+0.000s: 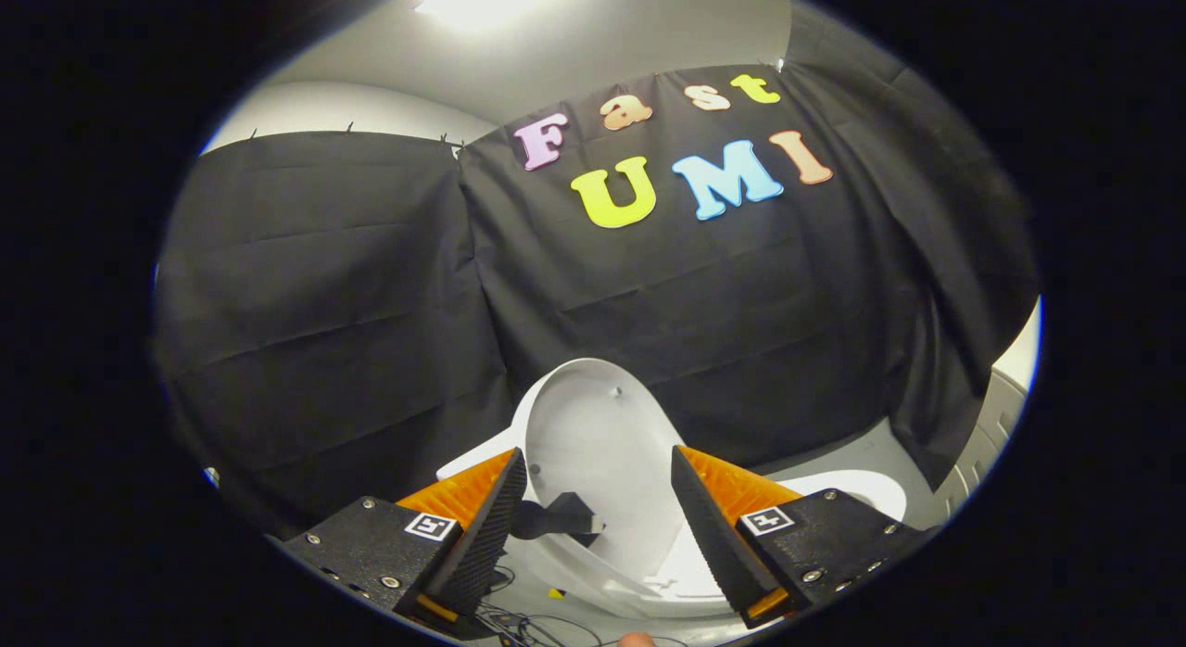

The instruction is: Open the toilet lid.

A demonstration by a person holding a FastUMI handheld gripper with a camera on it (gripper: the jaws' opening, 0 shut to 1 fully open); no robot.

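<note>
A white toilet lid [598,434] stands raised, nearly upright, its inner face turned toward me and its top leaning at the black cloth wall. It rises just ahead of and between my fingers. My gripper [598,466] is open, with a wide gap and nothing held. A small black tab [556,517] sticks to the lid's lower left part, close to my left finger. The white seat and bowl rim [866,489] show beyond my right finger.
Black cloth [371,304] hangs close behind and to both sides of the toilet. Thin cables [519,619] lie on the floor under the left finger. A pale ribbed panel [996,424] stands at the far right.
</note>
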